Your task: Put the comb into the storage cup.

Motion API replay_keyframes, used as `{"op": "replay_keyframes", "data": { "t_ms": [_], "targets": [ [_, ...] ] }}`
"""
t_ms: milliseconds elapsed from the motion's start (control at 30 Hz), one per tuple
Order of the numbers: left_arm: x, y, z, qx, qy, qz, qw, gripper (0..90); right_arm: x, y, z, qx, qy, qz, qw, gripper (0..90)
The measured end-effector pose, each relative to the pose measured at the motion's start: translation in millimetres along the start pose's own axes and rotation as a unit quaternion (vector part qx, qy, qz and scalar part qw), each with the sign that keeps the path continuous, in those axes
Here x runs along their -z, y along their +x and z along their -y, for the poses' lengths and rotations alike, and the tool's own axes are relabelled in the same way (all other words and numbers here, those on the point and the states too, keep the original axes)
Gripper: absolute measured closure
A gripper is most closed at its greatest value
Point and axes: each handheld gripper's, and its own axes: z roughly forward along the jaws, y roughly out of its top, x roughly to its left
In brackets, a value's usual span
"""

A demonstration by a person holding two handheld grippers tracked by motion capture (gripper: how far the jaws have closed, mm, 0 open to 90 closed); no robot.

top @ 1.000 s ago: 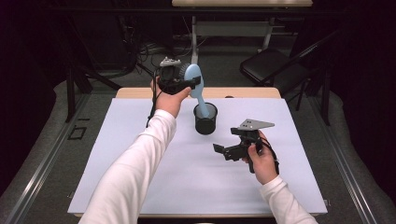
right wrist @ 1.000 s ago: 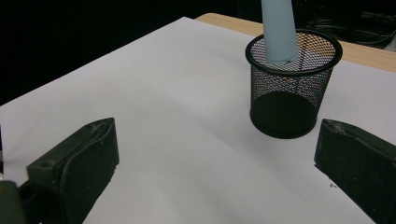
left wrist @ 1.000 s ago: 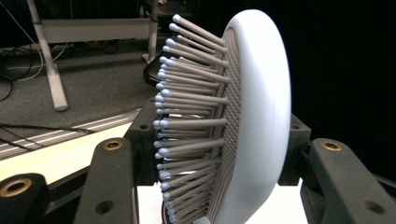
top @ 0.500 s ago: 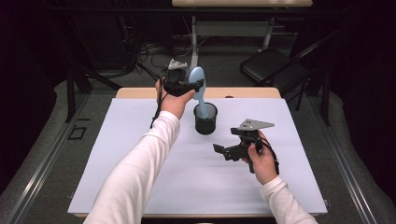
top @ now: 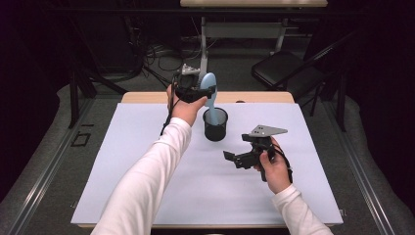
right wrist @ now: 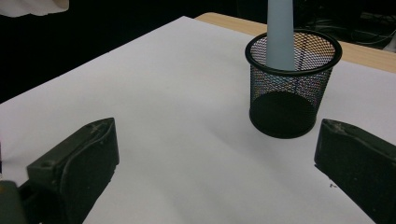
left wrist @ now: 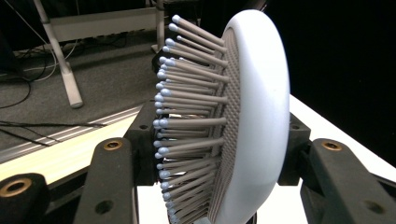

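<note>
**Hairbrush upright, handle already inside the mesh cup**

High view: the left gripper is clamped on the paddle head of a pale blue hairbrush, held above the black mesh pen cup. The brush's long axis runs close to vertical, head up, handle pointing down into the cup's mouth, so the coming move looks like a straight lowering and then a release. The left hand is the nearer one by far; the right gripper hovers low over the table, nearer the person and apart from the cup, holding nothing.

Left gripper view: the jaws press on both sides of the brush head, the bristles facing left in this view and the smooth back facing right.

Right gripper view: the jaws stand wide apart and empty. Beyond them the cup stands upright, with the brush handle dropping in near its far wall.

The surface is a white sheet over a wooden table, the far edge bare. The room around is dark, with cables, a table leg and a folding chair behind.
</note>
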Motion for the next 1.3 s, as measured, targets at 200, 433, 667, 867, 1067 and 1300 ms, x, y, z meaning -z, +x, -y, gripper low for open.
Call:
{"op": "replay_keyframes", "data": {
  "t_ms": [200, 433, 667, 867, 1067, 1300],
  "targets": [
    [-2.8, -0.4, 1.2, -0.002, 0.003, -0.001, 1.0, 47.9, 0.2, 0.2, -0.1, 0.0, 0.0, 0.0, 1.0, 0.0],
    [-7.4, -1.2, 3.4, -0.001, 0.005, 0.0, 1.0, 47.8, 0.3, -0.2, 0.0, 0.0, -0.001, 0.0, 1.0, 0.0],
    [-12.3, -2.1, 5.9, -0.005, 0.009, -0.002, 0.9999, 47.8, 0.4, -1.1, 0.2, 0.001, 0.0, -0.001, 1.0, 0.0],
    [-16.0, -2.1, 9.0, -0.003, 0.01, -0.003, 0.9999, 47.6, 1.1, -3.0, 0.5, 0.001, 0.0, 0.001, 1.0, 0.0],
    [-21.3, -0.5, 14.2, -0.003, 0.015, -0.008, 0.9998, 47.6, 2.2, -5.2, 0.6, -0.001, -0.001, 0.004, 1.0, 0.1],
    [-26.1, 0.7, 19.4, 0.0, 0.018, -0.011, 0.9998, 47.6, 4.4, -8.1, 0.4, -0.006, -0.002, 0.007, 1.0, 0.2]
  ]
}}
